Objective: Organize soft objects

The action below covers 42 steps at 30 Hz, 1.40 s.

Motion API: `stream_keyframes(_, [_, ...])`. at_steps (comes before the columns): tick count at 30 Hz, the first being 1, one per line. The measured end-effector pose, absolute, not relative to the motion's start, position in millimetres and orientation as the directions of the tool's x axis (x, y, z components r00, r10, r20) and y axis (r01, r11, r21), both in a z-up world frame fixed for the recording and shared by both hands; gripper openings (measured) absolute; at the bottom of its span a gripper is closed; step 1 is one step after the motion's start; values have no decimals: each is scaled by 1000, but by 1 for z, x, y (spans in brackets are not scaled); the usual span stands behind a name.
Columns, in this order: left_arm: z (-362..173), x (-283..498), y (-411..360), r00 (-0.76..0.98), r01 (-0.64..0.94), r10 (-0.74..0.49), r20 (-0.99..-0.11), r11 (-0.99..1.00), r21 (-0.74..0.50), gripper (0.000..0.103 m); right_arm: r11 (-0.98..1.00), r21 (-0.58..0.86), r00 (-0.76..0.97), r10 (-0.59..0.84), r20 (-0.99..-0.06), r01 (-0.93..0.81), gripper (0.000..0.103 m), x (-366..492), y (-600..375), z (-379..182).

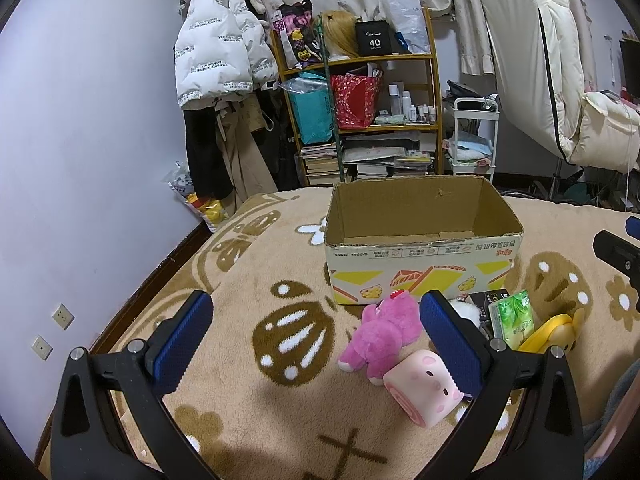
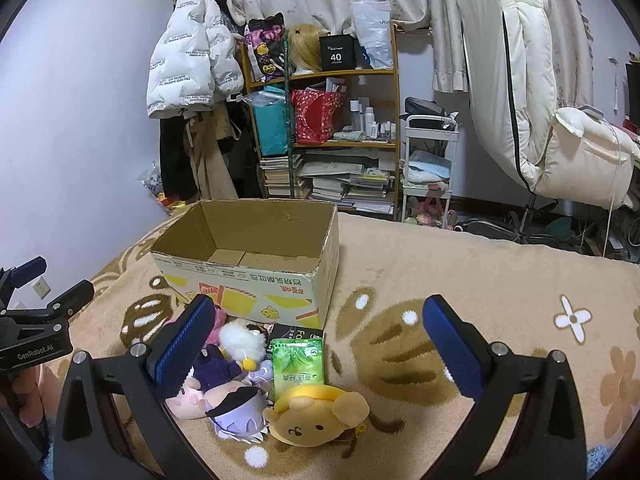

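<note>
An open, empty cardboard box point(image 1: 424, 264) stands on the beige blanket; it also shows in the right wrist view point(image 2: 248, 276). In front of it lie a pink plush point(image 1: 384, 332), a pink pig cube point(image 1: 424, 392), a green tissue pack point(image 2: 298, 362), a white fluffy toy point(image 2: 240, 338), a purple doll point(image 2: 236, 404) and a yellow bear plush point(image 2: 316, 416). My left gripper point(image 1: 316, 340) is open, just left of the pink plush. My right gripper point(image 2: 320, 344) is open above the tissue pack and holds nothing.
The blanket point(image 2: 460, 280) covers the bed. Beyond it stand a shelf point(image 1: 360, 100) with bags and books, hanging coats point(image 1: 220, 60), a white cart point(image 2: 428, 168) and a cream chair point(image 2: 560, 140). The left gripper shows at the left edge point(image 2: 36, 320).
</note>
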<state>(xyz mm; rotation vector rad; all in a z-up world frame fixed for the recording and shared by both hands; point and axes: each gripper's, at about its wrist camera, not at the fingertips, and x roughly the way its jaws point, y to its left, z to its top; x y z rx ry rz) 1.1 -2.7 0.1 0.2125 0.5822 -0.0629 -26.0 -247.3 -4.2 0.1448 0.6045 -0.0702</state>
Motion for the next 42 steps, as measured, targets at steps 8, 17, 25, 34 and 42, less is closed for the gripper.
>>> stream_keyframes(8, [7, -1, 5, 838, 119, 0, -545, 976, 183, 102, 987, 118, 821, -22, -570, 108, 103, -26, -248, -4])
stream_keyframes(17, [8, -1, 6, 839, 119, 0, -544, 976, 184, 102, 987, 118, 821, -22, -571, 108, 103, -26, -247, -4])
stream_keyframes(25, [8, -1, 5, 838, 121, 0, -545, 975, 186, 102, 987, 118, 821, -21, -571, 107, 103, -26, -247, -4])
stream_keyframes(34, [8, -1, 4, 839, 120, 2, -545, 975, 187, 102, 987, 118, 821, -22, -571, 109, 103, -26, -248, -5])
stream_keyframes(42, [8, -1, 5, 838, 119, 3, -546, 975, 187, 102, 987, 119, 820, -21, -571, 108, 103, -26, -248, -4])
